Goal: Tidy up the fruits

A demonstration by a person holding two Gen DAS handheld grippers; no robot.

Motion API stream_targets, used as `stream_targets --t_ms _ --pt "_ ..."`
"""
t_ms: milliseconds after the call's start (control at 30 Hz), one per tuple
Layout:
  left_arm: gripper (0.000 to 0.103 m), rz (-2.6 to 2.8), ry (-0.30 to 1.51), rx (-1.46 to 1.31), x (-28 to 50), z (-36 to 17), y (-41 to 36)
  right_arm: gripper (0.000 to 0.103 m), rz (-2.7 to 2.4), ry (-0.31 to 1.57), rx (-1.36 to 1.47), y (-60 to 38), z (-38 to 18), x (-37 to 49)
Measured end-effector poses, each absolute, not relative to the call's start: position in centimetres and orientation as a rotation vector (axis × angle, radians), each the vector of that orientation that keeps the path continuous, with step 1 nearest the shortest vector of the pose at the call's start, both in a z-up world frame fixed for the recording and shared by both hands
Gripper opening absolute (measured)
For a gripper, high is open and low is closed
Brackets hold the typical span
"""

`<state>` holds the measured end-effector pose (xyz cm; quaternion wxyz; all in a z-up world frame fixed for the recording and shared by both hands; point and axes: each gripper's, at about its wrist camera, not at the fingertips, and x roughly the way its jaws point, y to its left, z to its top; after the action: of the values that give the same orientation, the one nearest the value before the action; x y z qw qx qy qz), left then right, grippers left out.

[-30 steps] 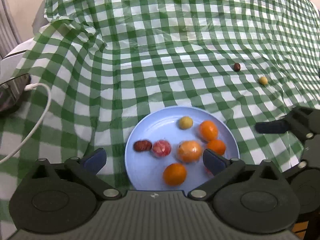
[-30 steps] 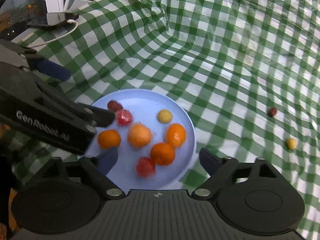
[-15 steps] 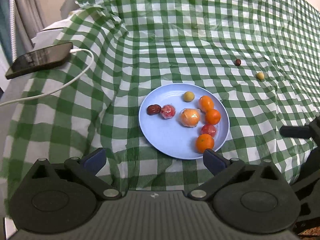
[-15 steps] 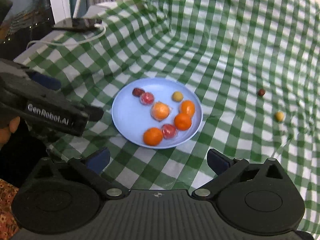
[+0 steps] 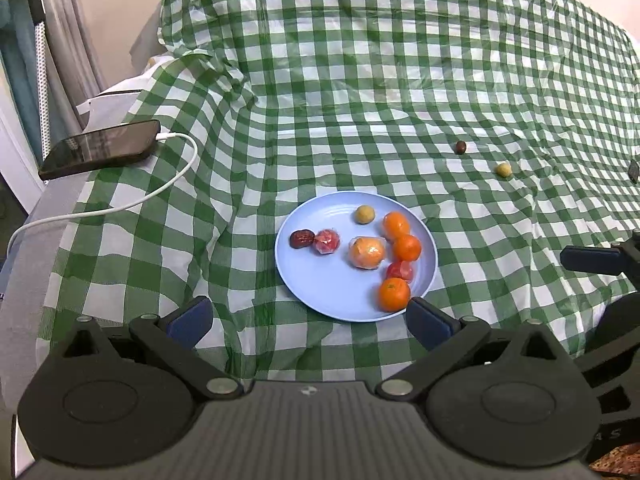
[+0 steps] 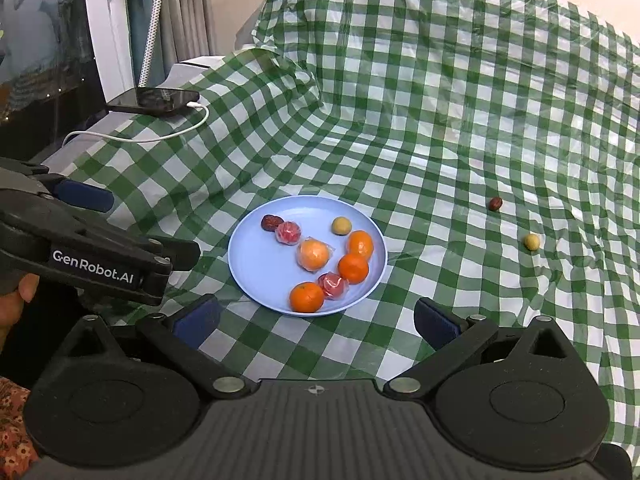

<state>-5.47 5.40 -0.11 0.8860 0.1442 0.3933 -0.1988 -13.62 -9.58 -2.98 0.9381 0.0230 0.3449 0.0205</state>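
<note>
A light blue plate [image 5: 320,296] [image 6: 256,276] sits on the green checked cloth and holds several fruits: oranges [image 5: 394,294] [image 6: 306,297], wrapped red fruits [image 5: 327,241], a wrapped orange fruit [image 6: 313,255], a dark red date [image 5: 301,239] and a small yellow fruit [image 5: 365,214]. A loose date [image 5: 461,147] [image 6: 495,203] and a loose yellow fruit [image 5: 503,169] [image 6: 531,241] lie on the cloth to the right. My left gripper [image 5: 310,322] is open and empty, just in front of the plate. My right gripper [image 6: 316,322] is open and empty, also in front of the plate.
A black phone [image 5: 100,148] [image 6: 154,100] with a white charging cable [image 5: 132,204] lies at the left edge of the table. The cloth rises in folds at the back. The left gripper's body [image 6: 92,264] shows at the left of the right wrist view.
Both grippers have pulled back and up from the plate, which now looks smaller and farther. The phone has come into view. Both stay open and empty.
</note>
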Motion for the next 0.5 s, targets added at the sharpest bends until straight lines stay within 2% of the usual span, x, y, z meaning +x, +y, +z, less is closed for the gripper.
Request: stream_targets --t_ms 500 --pt "0.103 -0.423 0.793 0.309 -6.17 0.33 5.38 0.102 0.04 0.688 0.042 -9.12 -2.51 -14.39"
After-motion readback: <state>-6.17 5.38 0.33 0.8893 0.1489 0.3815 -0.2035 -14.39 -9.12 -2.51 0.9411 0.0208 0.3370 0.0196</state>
